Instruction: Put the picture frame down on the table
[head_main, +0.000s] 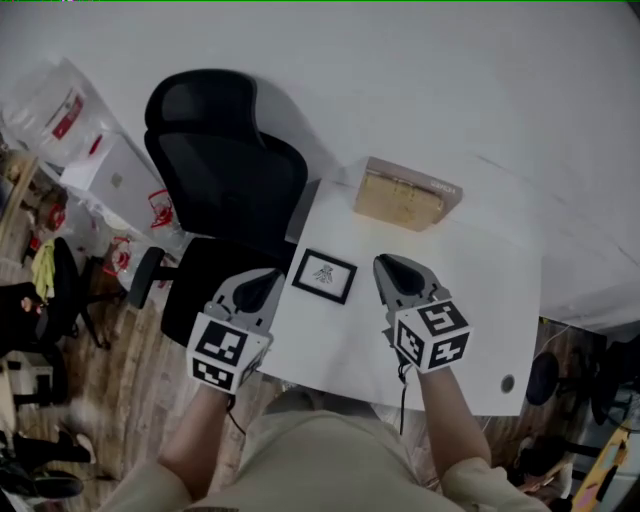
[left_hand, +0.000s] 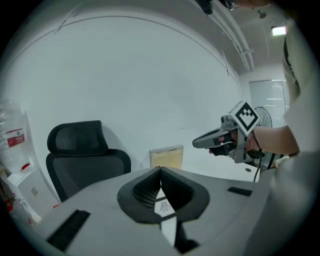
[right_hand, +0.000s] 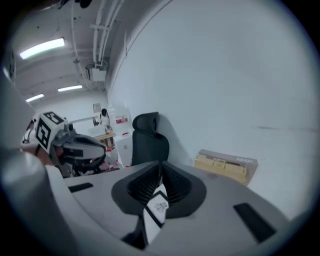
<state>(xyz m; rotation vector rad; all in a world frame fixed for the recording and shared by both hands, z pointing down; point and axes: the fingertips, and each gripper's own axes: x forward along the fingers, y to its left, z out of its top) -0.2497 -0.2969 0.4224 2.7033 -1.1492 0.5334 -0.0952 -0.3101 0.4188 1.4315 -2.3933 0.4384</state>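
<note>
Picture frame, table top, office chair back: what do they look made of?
Picture frame: thin black moulding, matte, wood or plastic, can't tell which; white mat inside around a small dark print.
Table: smooth white top with no grain, probably laminate.
Office chair: dull black backrest, looks like mesh or fabric.

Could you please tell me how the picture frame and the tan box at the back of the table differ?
The picture frame lies flat on the table; the tan box stands upright against the wall. The frame is black-edged around a white mat; the box is tan. The frame lies between the left gripper and the right gripper; the box sits farther back. Both are rectangular, and neither is held.
</note>
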